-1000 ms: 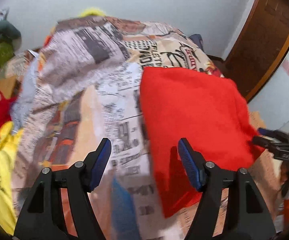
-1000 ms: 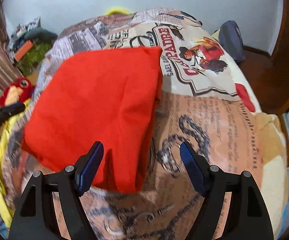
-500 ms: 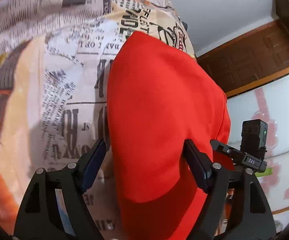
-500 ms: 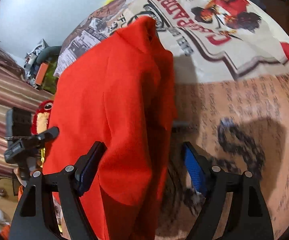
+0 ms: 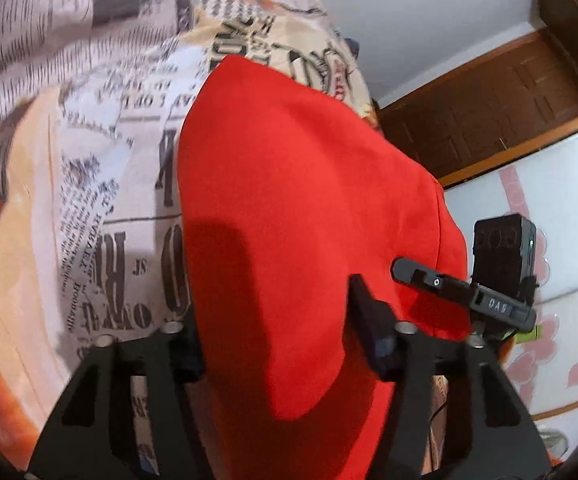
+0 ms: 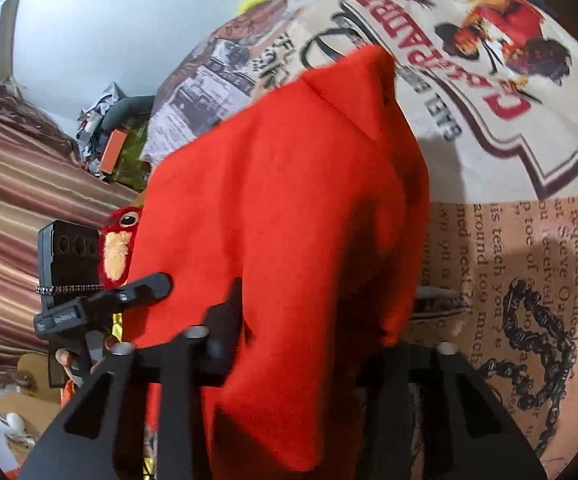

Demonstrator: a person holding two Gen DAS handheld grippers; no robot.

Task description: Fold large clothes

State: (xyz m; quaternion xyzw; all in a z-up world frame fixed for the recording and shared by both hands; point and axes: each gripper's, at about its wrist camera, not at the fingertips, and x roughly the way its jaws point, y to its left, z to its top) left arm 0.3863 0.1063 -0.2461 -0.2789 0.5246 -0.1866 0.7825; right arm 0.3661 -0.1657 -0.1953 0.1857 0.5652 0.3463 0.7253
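Garment (image 5: pixel 289 200) between both claws' jaws

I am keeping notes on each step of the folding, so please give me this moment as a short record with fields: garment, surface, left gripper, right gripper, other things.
garment: red garment, partly folded, lying on the bed
surface: printed bedspread
left gripper: jaws just closing on the garment's near edge
right gripper: jaws just closing on the near edge
other things: red plush toy beside the bed; wooden door
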